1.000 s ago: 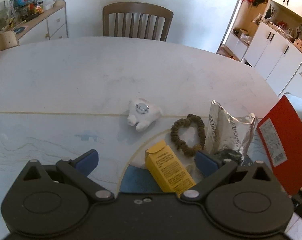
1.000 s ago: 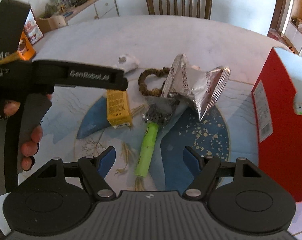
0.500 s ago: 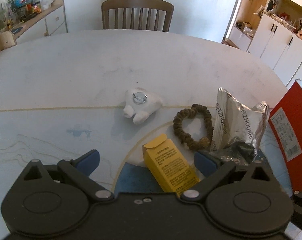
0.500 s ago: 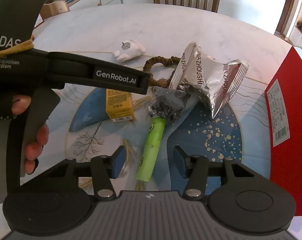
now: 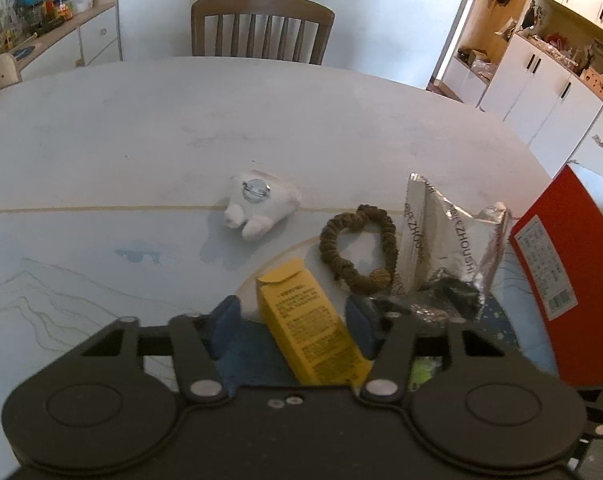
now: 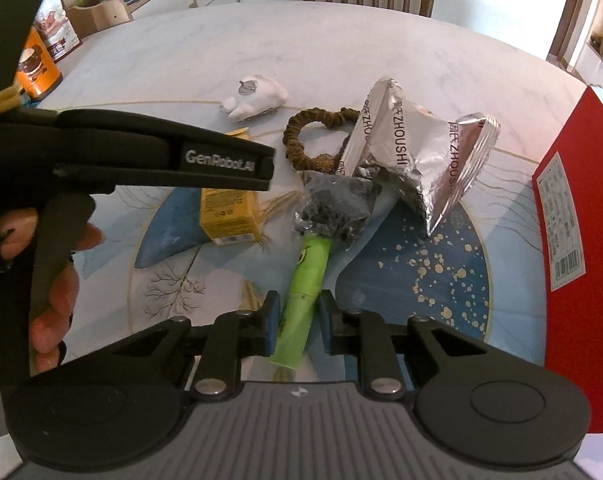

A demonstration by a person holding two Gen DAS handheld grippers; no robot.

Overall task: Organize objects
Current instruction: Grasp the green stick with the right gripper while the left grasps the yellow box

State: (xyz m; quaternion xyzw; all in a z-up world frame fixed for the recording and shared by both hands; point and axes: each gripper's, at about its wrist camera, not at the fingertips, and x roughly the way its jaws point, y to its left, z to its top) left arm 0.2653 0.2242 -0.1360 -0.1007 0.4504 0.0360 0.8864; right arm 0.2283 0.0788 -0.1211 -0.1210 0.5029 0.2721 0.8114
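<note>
My left gripper [image 5: 293, 322] is open and straddles a yellow carton [image 5: 305, 332] lying on the table; a gap shows on the carton's left side. My right gripper [image 6: 299, 318] is shut on the near end of a green tube [image 6: 307, 276], which lies flat. The tube's far end is tucked under a dark crumpled packet [image 6: 333, 204]. Beyond them lie a silver snack bag [image 6: 417, 156], a brown hair tie [image 5: 355, 248] and a white plush toy [image 5: 257, 204]. A red box [image 6: 569, 240] stands at the right.
A hand [image 6: 53, 280] holds the left tool's black body [image 6: 141, 152], which crosses the left of the right wrist view. The round table [image 5: 141, 120] has a wooden chair [image 5: 261, 28] behind it. An orange package [image 6: 37, 68] stands at the table's left edge.
Both grippers have narrowed. The right one moved forward and shut on the green tube. The left one came down over the yellow carton, fingers on either side.
</note>
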